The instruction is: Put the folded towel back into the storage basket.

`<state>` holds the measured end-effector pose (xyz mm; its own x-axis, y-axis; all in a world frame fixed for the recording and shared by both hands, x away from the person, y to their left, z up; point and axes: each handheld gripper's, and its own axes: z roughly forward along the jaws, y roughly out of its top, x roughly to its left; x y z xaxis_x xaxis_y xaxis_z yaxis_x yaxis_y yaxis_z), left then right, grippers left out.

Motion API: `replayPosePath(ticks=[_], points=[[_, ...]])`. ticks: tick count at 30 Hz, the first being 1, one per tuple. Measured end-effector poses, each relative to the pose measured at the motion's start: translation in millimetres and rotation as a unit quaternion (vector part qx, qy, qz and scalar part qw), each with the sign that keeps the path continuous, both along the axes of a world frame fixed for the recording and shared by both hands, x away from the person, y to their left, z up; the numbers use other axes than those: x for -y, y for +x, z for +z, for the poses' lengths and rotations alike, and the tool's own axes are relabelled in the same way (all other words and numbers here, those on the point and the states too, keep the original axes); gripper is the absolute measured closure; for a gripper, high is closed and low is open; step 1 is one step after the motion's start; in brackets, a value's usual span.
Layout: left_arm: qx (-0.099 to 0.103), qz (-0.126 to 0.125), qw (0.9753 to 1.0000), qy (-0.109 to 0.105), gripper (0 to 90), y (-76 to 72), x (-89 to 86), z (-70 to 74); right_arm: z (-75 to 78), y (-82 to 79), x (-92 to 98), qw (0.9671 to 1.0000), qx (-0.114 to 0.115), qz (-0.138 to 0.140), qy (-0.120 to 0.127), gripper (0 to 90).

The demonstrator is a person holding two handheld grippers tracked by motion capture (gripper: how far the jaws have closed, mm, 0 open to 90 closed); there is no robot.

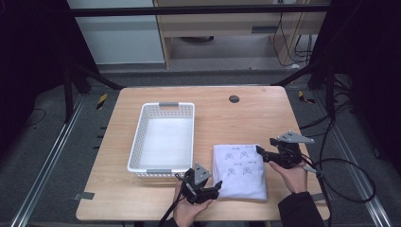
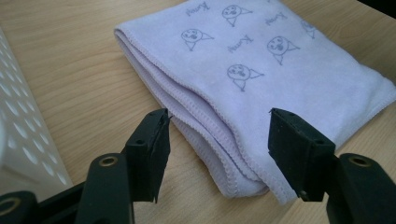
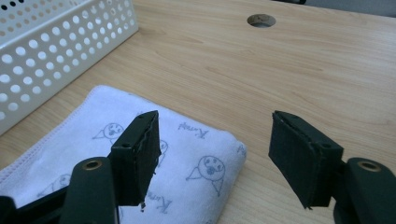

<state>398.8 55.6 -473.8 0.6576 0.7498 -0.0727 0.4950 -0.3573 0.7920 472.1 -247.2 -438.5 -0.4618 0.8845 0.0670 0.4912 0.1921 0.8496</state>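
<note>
Towel (image 1: 240,171), folded into a thick square, lies flat on our table (image 1: 236,118), toward the near right part of it, just to the right of the basket (image 1: 163,136) and apart from it. It is pale lilac with small printed faces and script on it. In our left gripper view the towel (image 2: 261,79) shows its stacked, stitched edges facing us, with one corner lying between the two jaws. In our right gripper view the towel (image 3: 140,154) shows its rounded fold and a corner below the jaws.

Our left gripper (image 1: 213,188) sits at the towel's near left corner, low over the table, jaws spread wide and grasping nothing (image 2: 217,140). Our right gripper (image 1: 261,152) is at the towel's far right edge, its jaws also released and wide apart (image 3: 212,144), one over the cloth and the other over bare wood. We cannot tell whether either one touches the cloth.

The basket is white, perforated, and stands with its long side running away from us. A round hole (image 1: 234,99) sits in the table farther back.
</note>
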Motion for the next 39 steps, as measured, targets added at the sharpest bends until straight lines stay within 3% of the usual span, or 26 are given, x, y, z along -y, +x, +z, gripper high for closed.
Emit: replayPosePath(ticks=[18,29,39], points=[[-0.016,0.001,0.9998,0.011,32.1,5.2,8.3,-18.0,-27.2,6.7,3.3,0.9993,-0.037,-0.005,0.004,34.3],[-0.028,0.003,0.9994,0.021,28.7,9.0,13.1,-25.1,-42.8,11.0,-8.1,0.9981,-0.059,0.006,-0.017,33.5],[-0.03,0.001,0.9993,0.022,30.9,9.1,16.8,-28.2,-52.7,13.0,-6.8,0.9972,-0.075,0.004,-0.009,33.1]])
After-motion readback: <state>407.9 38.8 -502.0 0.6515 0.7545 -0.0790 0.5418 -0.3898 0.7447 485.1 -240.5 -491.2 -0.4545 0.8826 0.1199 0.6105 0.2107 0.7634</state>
